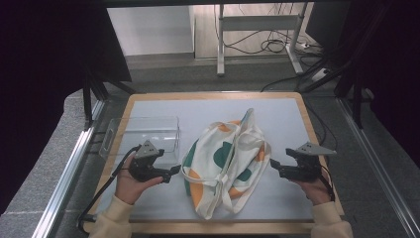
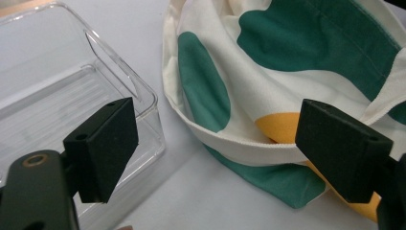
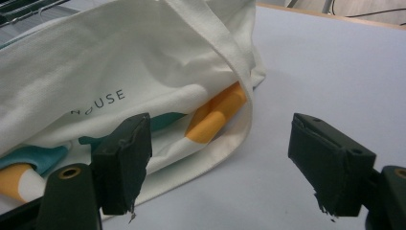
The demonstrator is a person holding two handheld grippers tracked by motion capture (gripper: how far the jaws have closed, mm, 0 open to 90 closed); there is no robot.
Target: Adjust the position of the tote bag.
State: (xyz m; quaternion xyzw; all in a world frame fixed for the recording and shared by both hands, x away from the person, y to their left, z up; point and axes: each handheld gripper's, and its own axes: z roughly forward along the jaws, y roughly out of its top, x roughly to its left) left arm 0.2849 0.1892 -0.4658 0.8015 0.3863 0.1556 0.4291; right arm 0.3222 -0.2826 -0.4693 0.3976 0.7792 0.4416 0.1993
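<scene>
A: Where is the cloth bag [image 1: 225, 161] seen?

B: It is laid crumpled mid-bench [image 1: 287, 114], beside a clear plastic tray [image 1: 143, 130].

A: And the claws?

B: The left claw [image 1: 174, 171] and right claw [image 1: 272, 164] are held spread wide at either side of it; nothing is gripped.

Pale bench on a grey floor, dark drapes at both sides.

The bench [image 1: 292, 106] has a light grey top edged in wood. Grey carpet floor [image 1: 163, 74] spreads around it, metal rails [image 1: 64, 173] running along at 9 and 3 o'clock. At 12 o'clock stands a white metal frame [image 1: 257, 22] with black cables [image 1: 272, 45] coiled at its foot; black curtains [image 1: 34, 74] hang at 10 and 2 o'clock.
</scene>
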